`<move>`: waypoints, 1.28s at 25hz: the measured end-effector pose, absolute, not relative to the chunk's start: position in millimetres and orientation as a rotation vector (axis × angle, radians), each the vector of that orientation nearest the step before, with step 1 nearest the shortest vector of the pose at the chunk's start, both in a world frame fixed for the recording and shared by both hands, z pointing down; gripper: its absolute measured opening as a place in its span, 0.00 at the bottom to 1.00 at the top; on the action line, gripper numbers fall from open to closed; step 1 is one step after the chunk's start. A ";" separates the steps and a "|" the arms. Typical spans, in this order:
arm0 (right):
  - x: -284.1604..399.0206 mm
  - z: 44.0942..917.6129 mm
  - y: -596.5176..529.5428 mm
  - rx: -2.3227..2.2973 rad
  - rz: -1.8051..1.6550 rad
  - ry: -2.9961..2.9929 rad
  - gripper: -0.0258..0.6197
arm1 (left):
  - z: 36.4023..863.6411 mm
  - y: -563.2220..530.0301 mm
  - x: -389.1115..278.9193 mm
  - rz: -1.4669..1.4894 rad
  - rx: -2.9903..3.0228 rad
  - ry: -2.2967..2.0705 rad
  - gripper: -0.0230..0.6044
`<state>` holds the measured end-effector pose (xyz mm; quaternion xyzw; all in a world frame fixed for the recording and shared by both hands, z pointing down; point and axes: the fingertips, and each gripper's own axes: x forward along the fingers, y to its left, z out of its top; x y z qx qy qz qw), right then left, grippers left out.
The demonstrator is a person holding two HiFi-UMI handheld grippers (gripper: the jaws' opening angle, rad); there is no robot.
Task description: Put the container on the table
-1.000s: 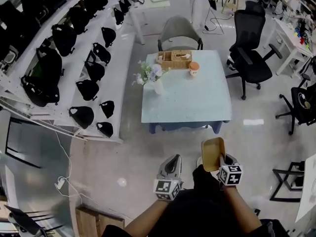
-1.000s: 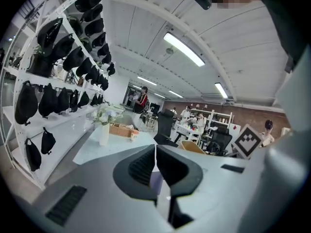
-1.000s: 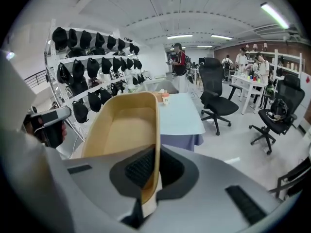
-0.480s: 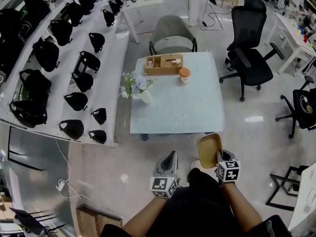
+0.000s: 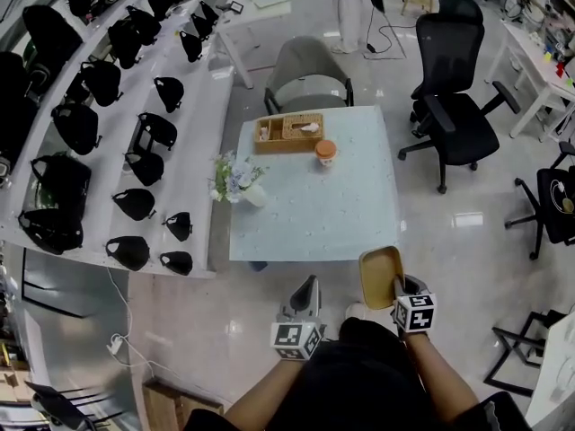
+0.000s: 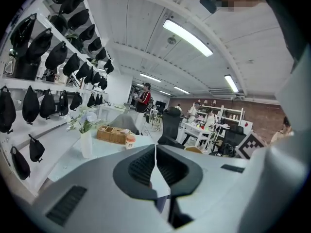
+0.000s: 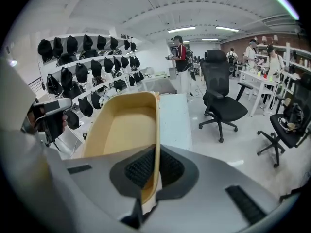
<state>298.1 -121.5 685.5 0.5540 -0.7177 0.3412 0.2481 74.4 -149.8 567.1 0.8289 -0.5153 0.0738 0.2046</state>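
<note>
Gripping the tan shallow container [image 5: 379, 275] by its rim, the right tongs [image 5: 398, 287] are hovering short of the pale-blue counter [image 5: 314, 214], off its near edge; the left tongs [image 5: 308, 290] are hanging closed, empty; placement is pending.

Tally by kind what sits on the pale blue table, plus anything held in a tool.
Woven wicker organiser tray: 1
Orange-lidded paper cup: 1
White vase of flowers: 1
Tan shallow container, gripped by the right tool, not yet on the pale blue table: 1
Total: 4
</note>
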 end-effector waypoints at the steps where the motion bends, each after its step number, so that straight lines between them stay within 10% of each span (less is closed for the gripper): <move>1: 302.2 687.6 -125.9 1.506 0.933 -1.960 0.04 | 568.7 -154.0 79.3 0.206 2.307 -1.442 0.06; 32: 300.9 781.9 -272.1 1.421 1.049 -1.755 0.04 | 587.1 -223.0 73.9 0.127 2.225 -1.440 0.06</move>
